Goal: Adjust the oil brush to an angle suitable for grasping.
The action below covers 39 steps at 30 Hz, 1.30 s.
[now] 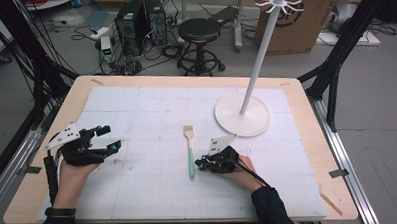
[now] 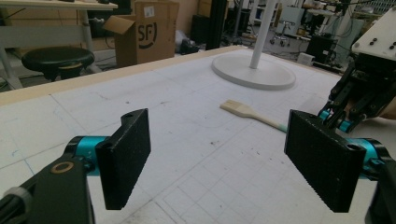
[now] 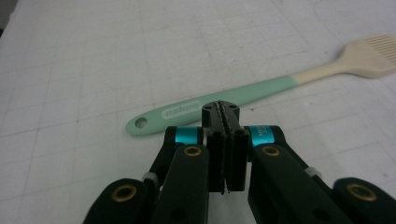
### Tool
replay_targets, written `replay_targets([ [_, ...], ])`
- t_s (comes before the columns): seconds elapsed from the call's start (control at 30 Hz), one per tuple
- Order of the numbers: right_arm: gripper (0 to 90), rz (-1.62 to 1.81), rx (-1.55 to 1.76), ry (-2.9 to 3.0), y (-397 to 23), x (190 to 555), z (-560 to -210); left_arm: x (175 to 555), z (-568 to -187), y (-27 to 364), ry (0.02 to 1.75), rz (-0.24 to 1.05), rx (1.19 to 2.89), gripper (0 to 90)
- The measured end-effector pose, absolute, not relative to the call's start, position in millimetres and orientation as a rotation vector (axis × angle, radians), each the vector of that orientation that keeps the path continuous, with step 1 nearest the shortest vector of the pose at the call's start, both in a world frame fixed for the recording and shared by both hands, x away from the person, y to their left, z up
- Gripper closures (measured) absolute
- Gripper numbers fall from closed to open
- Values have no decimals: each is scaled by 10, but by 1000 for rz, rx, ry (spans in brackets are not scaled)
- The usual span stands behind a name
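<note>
One brush (image 1: 190, 150) is the thing in hand here: a pastry brush with a mint-green handle, a cream neck and a flat cream head, lying flat on the gridded white mat of the counter (image 1: 298, 153). Taking the brush as landmark, the white round-based stand (image 1: 242, 115) sits beyond its head and to the right, well apart from it. The right gripper (image 1: 202, 164) rests just beside the handle's lower half, on the side toward the stand, its tips pointing at the green shaft. In the right gripper view its fingers (image 3: 215, 140) are pressed together with nothing between them, and the handle lies just ahead of the tips, the hanging hole at its end off to one side. The left gripper (image 1: 110, 137) hangs well off on the brush's other side, its fingers (image 2: 125, 156) spread wide and empty, facing the brush across bare mat.

By its look the brush is light, and the handle seems stiff and smooth, likely silicone or plastic, so it may slide or spin on the mat if nudged rather than pinched. The head looks soft and would bend under a grip. The best hold is probably across the green handle near its middle, where it is widest and balanced; the right fingers would first need to part to straddle it.
</note>
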State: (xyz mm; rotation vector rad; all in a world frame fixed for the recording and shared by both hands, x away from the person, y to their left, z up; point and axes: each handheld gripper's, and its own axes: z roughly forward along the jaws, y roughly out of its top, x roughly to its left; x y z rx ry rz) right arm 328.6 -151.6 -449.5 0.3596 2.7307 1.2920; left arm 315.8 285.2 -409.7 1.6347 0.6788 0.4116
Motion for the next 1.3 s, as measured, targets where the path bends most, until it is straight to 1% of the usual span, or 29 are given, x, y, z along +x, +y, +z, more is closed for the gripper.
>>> replay_targets([
  [0.3, 900, 1259, 317, 2747, -1310, 3286, -4485, 3161, -4099, 2851, 683, 410, 1626, 234],
  [0.57, 900, 1227, 283, 2754, -1023, 3316, -4467, 3166, -4100, 2849, 682, 411, 1628, 235],
  [0.97, 900, 1209, 319, 2748, -597, 3509, -4460, 3170, -4098, 2858, 684, 412, 1619, 238],
  [1.3, 900, 1223, 387, 2705, -419, 3646, -4481, 3174, -4099, 2856, 687, 411, 1613, 238],
])
